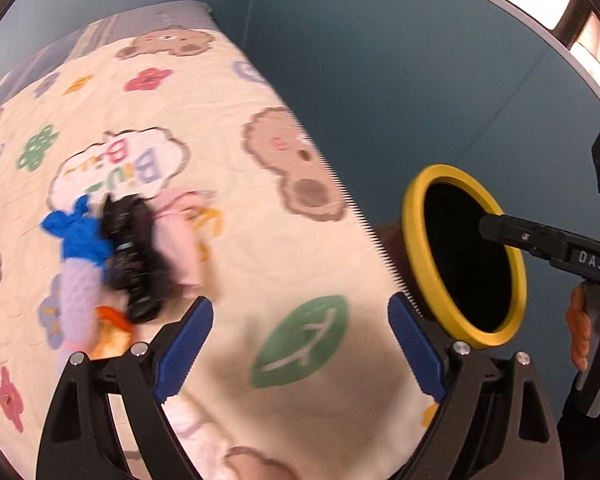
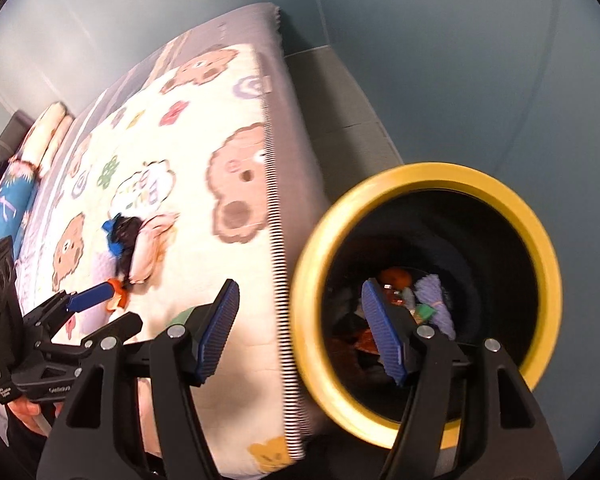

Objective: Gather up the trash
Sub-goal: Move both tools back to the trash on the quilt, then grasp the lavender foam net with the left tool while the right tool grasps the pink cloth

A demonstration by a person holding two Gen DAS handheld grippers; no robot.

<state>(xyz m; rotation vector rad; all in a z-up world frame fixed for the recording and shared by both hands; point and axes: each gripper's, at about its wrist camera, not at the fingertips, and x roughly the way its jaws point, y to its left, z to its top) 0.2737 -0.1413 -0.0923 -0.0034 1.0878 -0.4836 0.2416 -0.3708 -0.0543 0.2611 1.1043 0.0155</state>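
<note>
A heap of trash lies on the bed blanket: a blue piece, a black wrapper, a pink piece, a lilac fuzzy piece and an orange scrap. The heap also shows in the right wrist view. My left gripper is open and empty above the blanket, right of the heap. A yellow-rimmed black bin stands beside the bed and holds several scraps. My right gripper is open and empty at the bin's mouth; in the left wrist view its finger reaches over the bin.
The bed stands against a teal wall. Pillows and a rolled blue blanket lie at the bed's far end. A grey box stands between bed and wall behind the bin.
</note>
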